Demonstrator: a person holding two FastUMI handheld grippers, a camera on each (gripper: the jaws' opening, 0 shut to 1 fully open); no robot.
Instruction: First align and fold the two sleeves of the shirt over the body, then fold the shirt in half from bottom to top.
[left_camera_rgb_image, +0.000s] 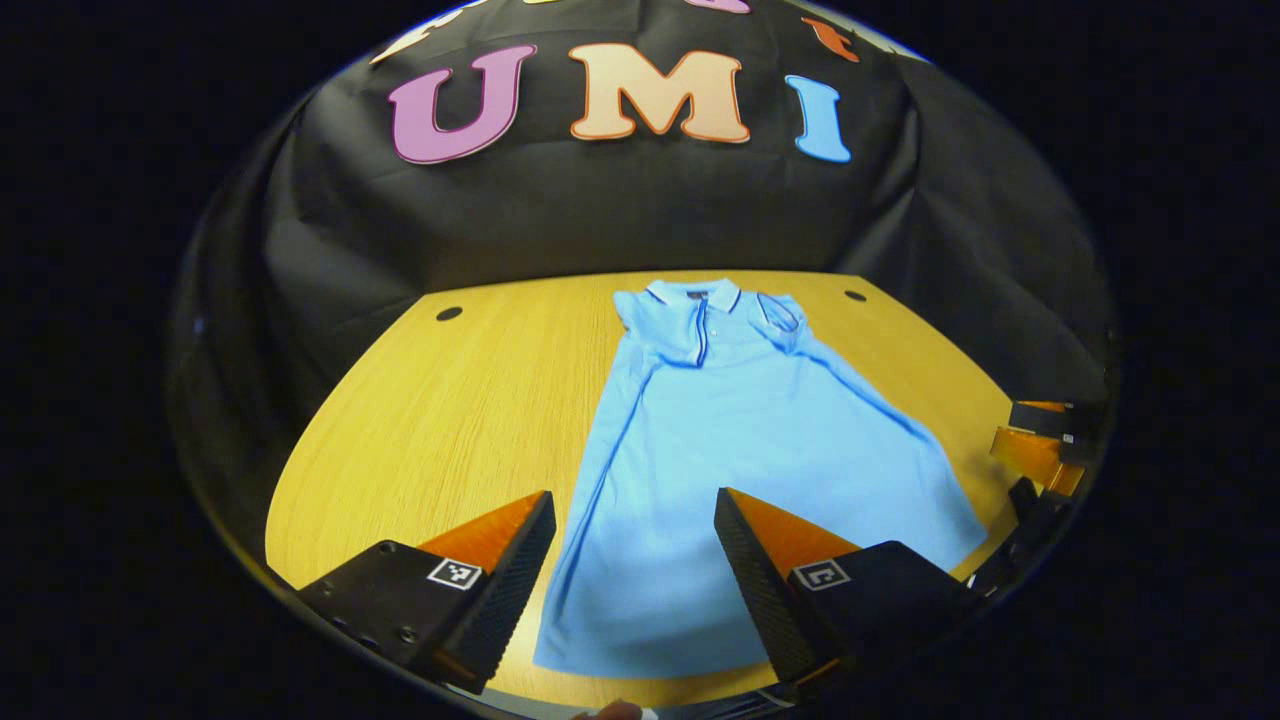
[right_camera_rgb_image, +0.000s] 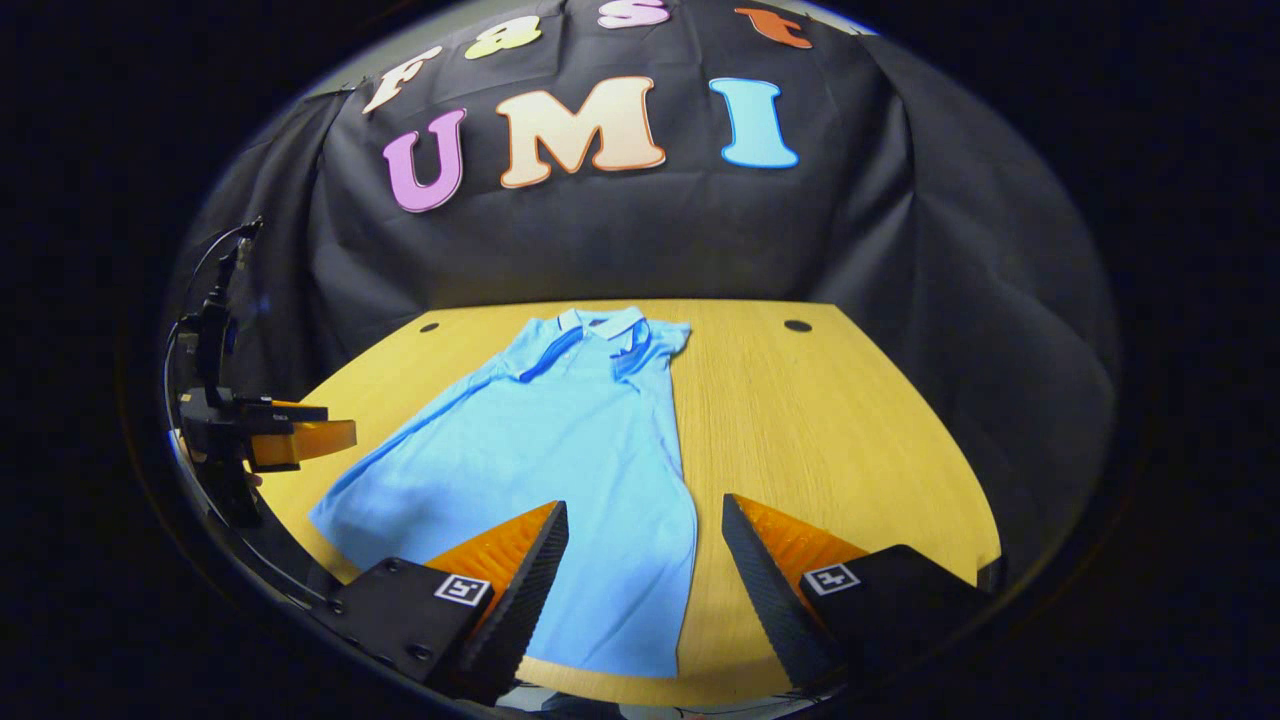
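A light blue polo shirt lies flat on the wooden table, collar far, hem near. Both short sleeves sit folded in by the shoulders, one of them lying over the chest. My left gripper is open above the hem's left part, nothing between its fingers. In the right gripper view the shirt spreads to the left, and my right gripper is open over its lower right edge. The right gripper appears at the far right of the left gripper view, and the left gripper at the left of the right gripper view.
The table has two small round holes near its back corners. Bare wood runs along both sides of the shirt. Black cloth walls close in behind and beside the table. A person's fingertip peeks in at the bottom edge.
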